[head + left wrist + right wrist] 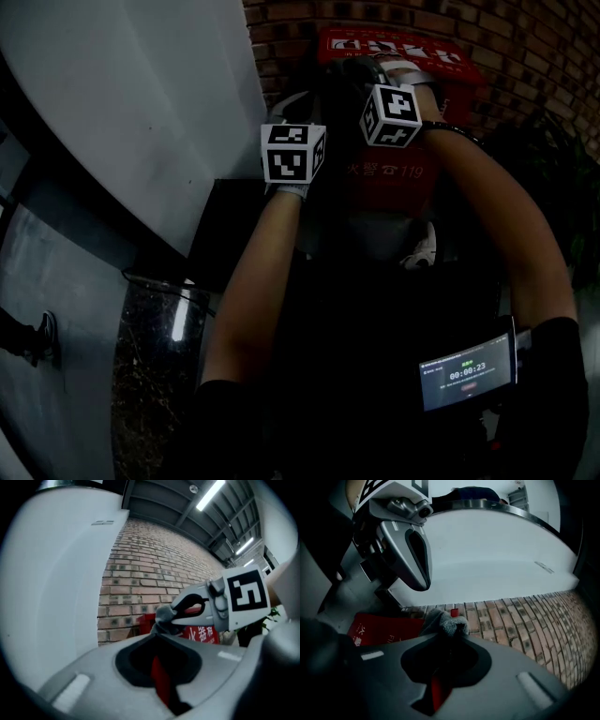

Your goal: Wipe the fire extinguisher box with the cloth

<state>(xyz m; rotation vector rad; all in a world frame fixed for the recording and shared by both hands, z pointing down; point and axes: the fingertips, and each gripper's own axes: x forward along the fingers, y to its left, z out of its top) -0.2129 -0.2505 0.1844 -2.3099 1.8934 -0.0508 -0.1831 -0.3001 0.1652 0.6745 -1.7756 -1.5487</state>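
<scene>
The red fire extinguisher box [403,56] stands against the brick wall, white print on its front. Both grippers are raised before its top, marker cubes facing me: the left cube [292,152] and the right cube [391,114]. My right gripper [165,617] is shut on a bunched grey cloth [447,623], which pokes out past its jaws. In the left gripper view the cloth [163,615] sits just beyond my left gripper's own hidden jaws. In the right gripper view the left gripper's finger [415,555] ends a little short of the cloth.
A white curved wall [141,112] runs along the left, meeting the brick wall [525,47]. A dark leafy plant [553,159] stands right of the box. A small timer screen [467,372] hangs at my chest. A white shoe [424,248] shows below the box.
</scene>
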